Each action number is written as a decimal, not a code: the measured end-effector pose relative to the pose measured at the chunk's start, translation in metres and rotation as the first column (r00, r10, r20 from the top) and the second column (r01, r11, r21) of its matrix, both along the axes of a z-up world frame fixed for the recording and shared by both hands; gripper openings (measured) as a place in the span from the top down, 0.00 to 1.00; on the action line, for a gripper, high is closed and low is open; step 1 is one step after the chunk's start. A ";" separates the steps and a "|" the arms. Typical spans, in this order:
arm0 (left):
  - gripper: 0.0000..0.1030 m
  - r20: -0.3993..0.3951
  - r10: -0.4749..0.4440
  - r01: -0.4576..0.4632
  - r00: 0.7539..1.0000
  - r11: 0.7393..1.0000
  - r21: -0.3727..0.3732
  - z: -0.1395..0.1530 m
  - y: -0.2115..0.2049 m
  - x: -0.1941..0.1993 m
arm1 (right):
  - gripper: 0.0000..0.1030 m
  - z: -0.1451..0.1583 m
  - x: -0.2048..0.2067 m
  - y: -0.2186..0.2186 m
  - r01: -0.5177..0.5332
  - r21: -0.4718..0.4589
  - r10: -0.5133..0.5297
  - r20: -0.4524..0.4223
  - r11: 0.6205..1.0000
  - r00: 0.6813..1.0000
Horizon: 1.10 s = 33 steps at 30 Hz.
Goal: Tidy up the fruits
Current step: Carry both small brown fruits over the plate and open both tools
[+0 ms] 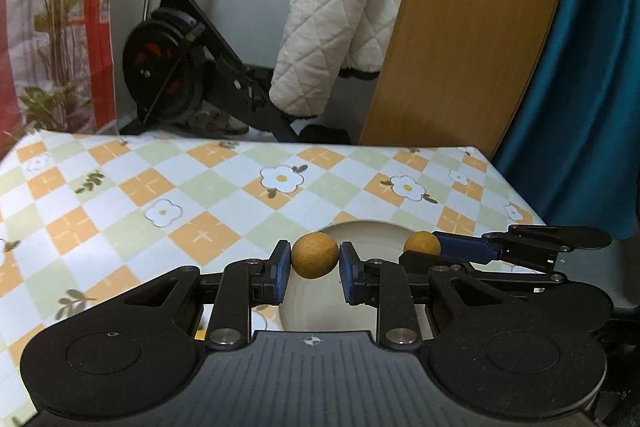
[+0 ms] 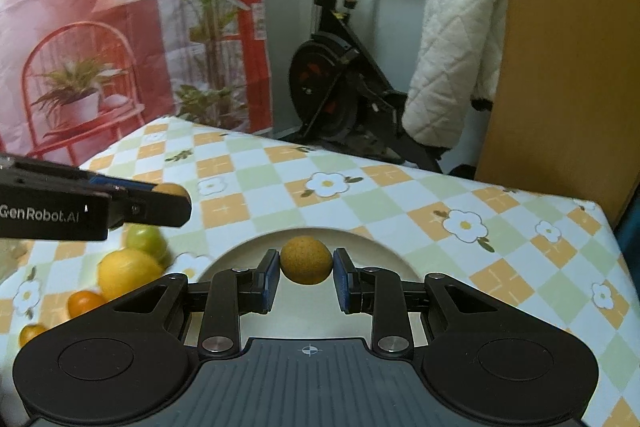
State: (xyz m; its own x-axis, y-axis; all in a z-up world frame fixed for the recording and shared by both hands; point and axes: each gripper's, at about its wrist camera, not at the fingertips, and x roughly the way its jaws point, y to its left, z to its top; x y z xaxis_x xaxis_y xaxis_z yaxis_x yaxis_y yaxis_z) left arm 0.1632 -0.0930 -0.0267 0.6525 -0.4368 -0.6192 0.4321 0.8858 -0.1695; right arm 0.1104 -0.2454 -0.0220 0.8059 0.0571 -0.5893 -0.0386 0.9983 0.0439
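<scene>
The left gripper (image 1: 314, 261) squeezes a small brown fruit (image 1: 314, 255) in the middle of its picture. The right gripper (image 2: 306, 269) squeezes another brown fruit (image 2: 306, 265), above a pale plate (image 2: 248, 247). A lemon (image 2: 128, 273) sits lower left.

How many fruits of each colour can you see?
Brown speckled round fruits, one held in the left hand-held gripper and one in the right hand-held gripper: 2
Yellow fruit: 1
Green fruit: 1
Small orange fruits: 2
Total: 6
</scene>
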 end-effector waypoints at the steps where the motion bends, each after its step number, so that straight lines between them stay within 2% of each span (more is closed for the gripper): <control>1: 0.73 -0.008 -0.003 0.003 1.000 1.000 -0.001 -0.003 -0.002 0.004 | 0.75 -0.003 0.004 -0.002 0.008 0.003 -0.008 -0.006 1.000 1.000; 13: 0.73 -0.074 -0.041 0.045 0.996 0.998 0.051 -0.032 -0.028 0.031 | 0.75 -0.038 0.027 -0.018 0.079 -0.002 -0.079 -0.056 0.997 0.995; 24: 0.73 -0.125 -0.030 0.039 0.992 0.997 0.069 -0.046 -0.037 0.049 | 0.75 -0.052 0.039 -0.020 0.088 -0.025 -0.089 -0.059 0.996 0.994; 33: 0.73 -0.133 -0.031 0.042 0.991 0.996 0.079 -0.053 -0.043 0.055 | 0.74 -0.060 0.044 -0.023 0.098 -0.025 -0.100 -0.080 0.995 0.992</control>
State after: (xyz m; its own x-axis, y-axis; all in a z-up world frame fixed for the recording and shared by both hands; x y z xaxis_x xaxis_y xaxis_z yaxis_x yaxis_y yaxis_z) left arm 0.2179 -0.1362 -0.0797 0.5473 -0.4034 -0.7332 0.4428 0.8830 -0.1553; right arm 0.1548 -0.2687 -0.0819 0.7568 -0.0337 -0.6528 0.0634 0.9977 0.0221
